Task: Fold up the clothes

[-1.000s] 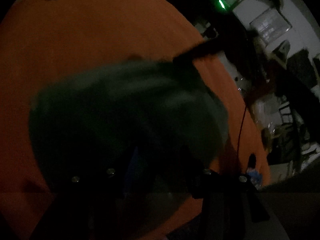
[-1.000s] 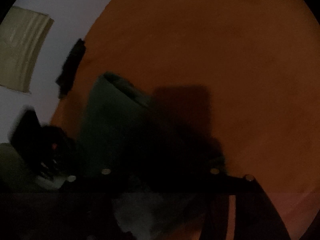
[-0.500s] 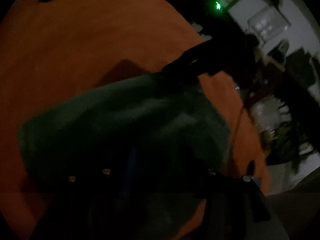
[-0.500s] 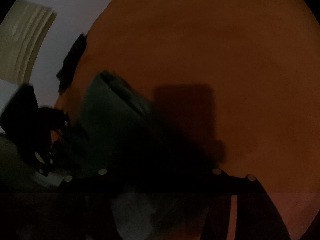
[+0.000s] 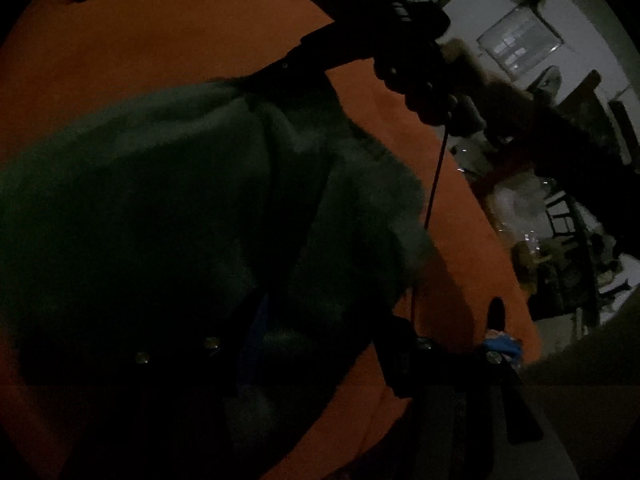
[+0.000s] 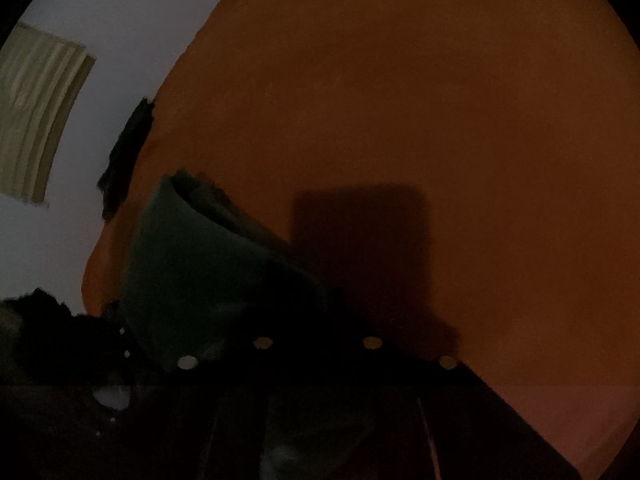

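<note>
We hold a dark green garment (image 5: 168, 208) over the orange cloth (image 5: 160, 48). Our right gripper (image 5: 296, 60) pinches its far edge. We cannot tell how our left gripper (image 5: 304, 344) stands in the dark.

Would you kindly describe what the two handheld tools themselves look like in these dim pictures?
Both look black. In the left wrist view, the left tool has small round silver screws along its body and a blue patch between the fingers. The right tool is a chunky black body with a green light and a thin dark cable hanging down. In its own view the right tool shows four pale round screws. No sleeves are discernible.
</note>
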Available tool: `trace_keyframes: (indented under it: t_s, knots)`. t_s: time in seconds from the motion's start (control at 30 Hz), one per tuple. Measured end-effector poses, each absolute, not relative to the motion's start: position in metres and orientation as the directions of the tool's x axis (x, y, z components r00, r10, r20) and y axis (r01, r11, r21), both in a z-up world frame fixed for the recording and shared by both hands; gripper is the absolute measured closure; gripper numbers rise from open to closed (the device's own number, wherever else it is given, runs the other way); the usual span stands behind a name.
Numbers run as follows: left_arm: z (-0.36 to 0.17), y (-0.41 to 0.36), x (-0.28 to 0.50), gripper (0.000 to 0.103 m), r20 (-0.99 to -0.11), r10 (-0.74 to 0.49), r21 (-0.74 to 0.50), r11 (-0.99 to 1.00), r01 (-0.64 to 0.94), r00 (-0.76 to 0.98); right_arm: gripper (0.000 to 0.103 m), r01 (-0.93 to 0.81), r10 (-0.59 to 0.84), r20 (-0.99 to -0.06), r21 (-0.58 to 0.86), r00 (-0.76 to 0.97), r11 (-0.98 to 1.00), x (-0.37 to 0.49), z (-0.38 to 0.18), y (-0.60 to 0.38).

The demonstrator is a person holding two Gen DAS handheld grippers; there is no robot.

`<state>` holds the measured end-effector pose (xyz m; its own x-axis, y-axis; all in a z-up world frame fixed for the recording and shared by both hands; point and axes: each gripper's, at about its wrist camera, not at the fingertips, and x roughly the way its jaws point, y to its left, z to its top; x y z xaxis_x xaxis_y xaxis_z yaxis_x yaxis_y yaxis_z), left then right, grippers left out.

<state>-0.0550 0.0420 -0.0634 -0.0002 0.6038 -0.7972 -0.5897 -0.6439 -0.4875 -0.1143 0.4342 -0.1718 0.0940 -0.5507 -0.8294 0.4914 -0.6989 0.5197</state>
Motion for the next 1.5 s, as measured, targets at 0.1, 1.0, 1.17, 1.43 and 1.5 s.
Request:
trace_keyframes:
  t_s: [0.1, 1.0, 1.17, 1.43, 1.5]
  knots:
    - [-0.042, 0.015, -0.079, 0.050, -0.761, 0.647, -0.518, -0.648, -0.559, -0.045, 0.079, 0.449, -0.562, -0.827, 0.492, -0.026, -0.746, -0.097, -0.142, 0.449]
    - [-0.055, -0.125, -0.159, 0.044, -0.780, 0.520, -0.467, -0.854, -0.229, -0.348, 0.101, 0.176, -0.697, -0.648, 0.681, -0.308, -0.711, 0.102, -0.132, 0.534]
    - [-0.068, -0.128, -0.157, 0.044, -0.796, 0.510, -0.468, -0.860, -0.202, -0.326, 0.102, 0.131, -0.645, -0.704, 0.639, -0.297, -0.758, 0.114, -0.145, 0.547]
    - [-0.060, -0.136, -0.152, 0.044, -0.793, 0.510, -0.456, -0.860, -0.231, -0.333, 0.093, 0.197, -0.642, -0.725, 0.611, -0.250, -0.767, 0.107, -0.139, 0.534]
    - [-0.061, -0.138, -0.153, 0.044, -0.795, 0.512, -0.459, -0.858, -0.229, -0.326, 0.078, 0.211, -0.661, -0.713, 0.627, -0.234, -0.750, 0.101, -0.141, 0.533]
